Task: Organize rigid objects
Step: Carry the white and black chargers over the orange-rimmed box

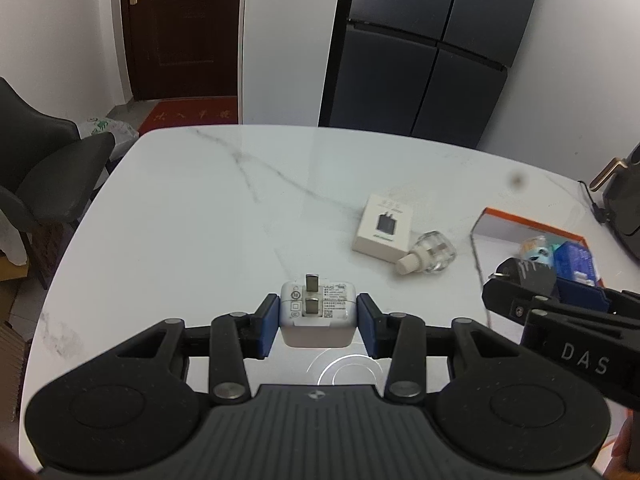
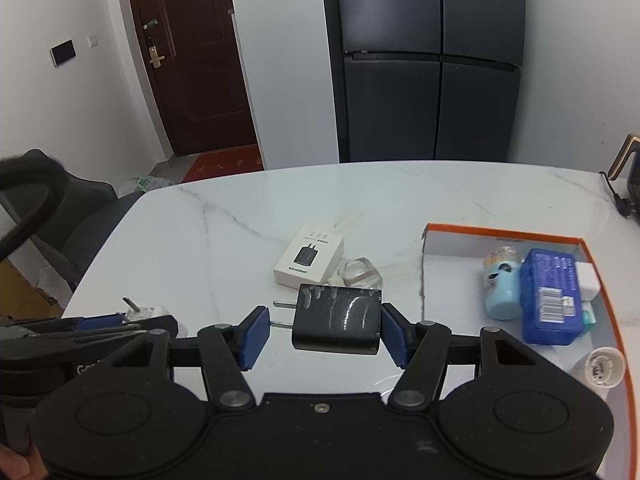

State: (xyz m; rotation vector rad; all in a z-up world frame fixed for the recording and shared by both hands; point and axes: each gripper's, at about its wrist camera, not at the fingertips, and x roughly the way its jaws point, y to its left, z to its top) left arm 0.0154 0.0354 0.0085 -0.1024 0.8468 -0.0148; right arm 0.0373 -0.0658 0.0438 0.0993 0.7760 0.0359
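A white charger plug (image 1: 317,312) sits between the blue pads of my left gripper (image 1: 318,326), prongs up; the left pad touches it, a thin gap shows at the right pad. A black charger plug (image 2: 337,318) lies between the pads of my right gripper (image 2: 324,334), prongs pointing left; the right pad touches it and the left pad meets the prong tips. An orange-rimmed white box (image 2: 452,240) holds a blue pack (image 2: 552,296), a light blue bottle (image 2: 502,284) and a white cap (image 2: 602,368). A white charger carton (image 1: 385,226) and a clear bottle (image 1: 430,256) lie on the table.
The white marble table (image 1: 200,208) carries everything. A dark chair (image 1: 48,168) stands at its left edge. A black appliance with a cable (image 1: 624,208) sits at the far right. A dark fridge (image 1: 420,60) and a brown door (image 1: 184,28) are behind.
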